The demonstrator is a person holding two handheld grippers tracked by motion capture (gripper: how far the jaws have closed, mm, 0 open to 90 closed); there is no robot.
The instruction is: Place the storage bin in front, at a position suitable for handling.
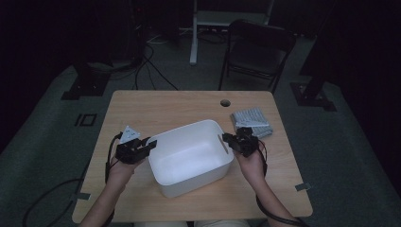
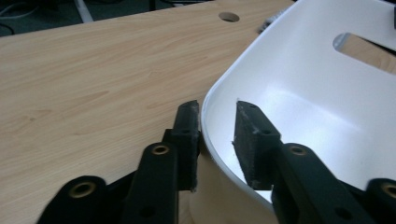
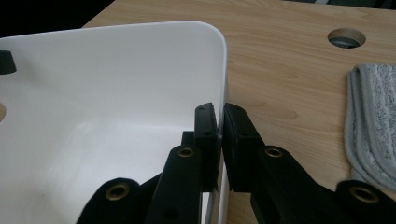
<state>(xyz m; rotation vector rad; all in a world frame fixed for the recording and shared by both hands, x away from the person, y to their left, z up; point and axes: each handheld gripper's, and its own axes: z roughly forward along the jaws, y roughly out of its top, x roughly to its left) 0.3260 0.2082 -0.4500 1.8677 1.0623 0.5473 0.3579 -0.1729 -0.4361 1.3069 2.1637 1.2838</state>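
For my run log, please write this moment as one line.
left hand-held gripper: open, astride white tub wall | right hand-held gripper: shut on white tub wall | grey cloth: on table

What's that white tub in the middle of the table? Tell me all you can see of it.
The white tub is an open, empty bin, seemingly smooth plastic, with rounded corners and a slot handle cut in an end wall. It stands upright, slightly askew, on the wooden table. The right tongs pinch its rim; the left tongs straddle the opposite rim, one pad touching outside, the other apart.
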